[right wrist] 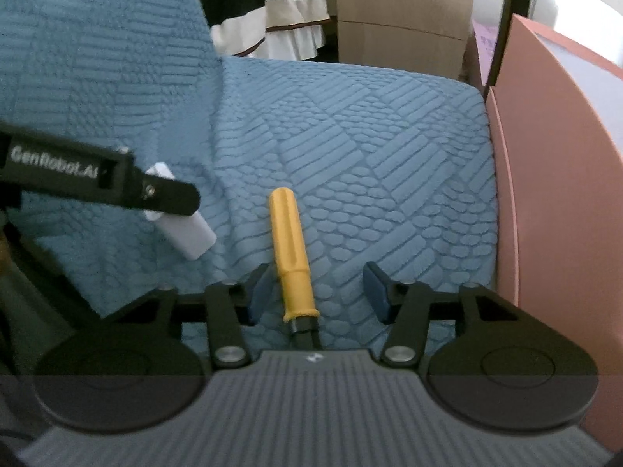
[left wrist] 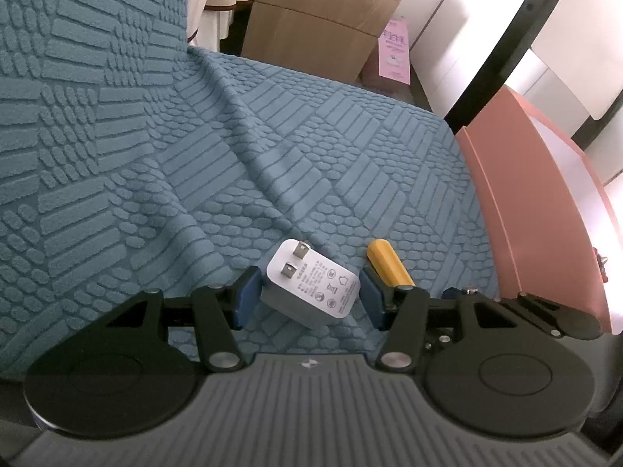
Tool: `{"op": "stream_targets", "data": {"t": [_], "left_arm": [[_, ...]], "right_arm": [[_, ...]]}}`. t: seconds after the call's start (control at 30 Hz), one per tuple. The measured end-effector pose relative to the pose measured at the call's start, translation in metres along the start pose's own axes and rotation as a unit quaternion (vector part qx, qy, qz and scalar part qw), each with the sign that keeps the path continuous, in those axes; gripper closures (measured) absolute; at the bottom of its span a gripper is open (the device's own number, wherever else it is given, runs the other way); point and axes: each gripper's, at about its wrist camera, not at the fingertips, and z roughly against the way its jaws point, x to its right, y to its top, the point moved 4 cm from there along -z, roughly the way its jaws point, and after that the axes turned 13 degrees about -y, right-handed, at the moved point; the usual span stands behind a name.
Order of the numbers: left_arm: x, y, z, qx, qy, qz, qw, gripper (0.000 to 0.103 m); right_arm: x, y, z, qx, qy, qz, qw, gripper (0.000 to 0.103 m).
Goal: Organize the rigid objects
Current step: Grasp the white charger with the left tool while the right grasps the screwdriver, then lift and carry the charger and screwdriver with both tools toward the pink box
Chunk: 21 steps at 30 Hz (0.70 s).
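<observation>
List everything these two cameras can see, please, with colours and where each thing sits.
charger plug: one, white, on the blue cover, between the left tool's pads
screwdriver: one, yellow handle, dark shaft, on the cover, between the right tool's pads, nearer the left pad
textured cover: one, blue, over seat and backrest
cardboard box: one, brown, behind the seat
pink panel: one, at the seat's right edge
striped cloth: one, white with black bands, behind
left tool: black, blue pads, open
right tool: black, blue pads, open
</observation>
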Motion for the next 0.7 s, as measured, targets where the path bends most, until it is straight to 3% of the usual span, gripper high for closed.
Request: {"op": "stream_targets", "data": {"t": [0.07,0.1,0.37,0.7], "left_arm": [[0.000,0.000,0.000,-0.003,-0.001,-0.004,1.0000,0.042],[0.000,0.000,0.001,-0.003,-0.002,-0.004,1.0000,0.042],[0.002,-0.007,0.000,-0.003,-0.013,0.007,0.9999,0.033],[0.012,-0.019,-0.006,-0.012,0.017,-0.038,0.9990,0.029]], "right_arm": [[0.000,0.000,0.001,0.002,0.004,0.003,1.000,0.076],[0.000,0.000,0.001,0.000,0.009,-0.001,1.000,0.081],[0.011,-0.002,0.006,-0.004,0.014,-0.019,1.000,0.081],[0.016,0.001,0.009,-0.004,0.015,-0.034,0.999,0.081]]}}
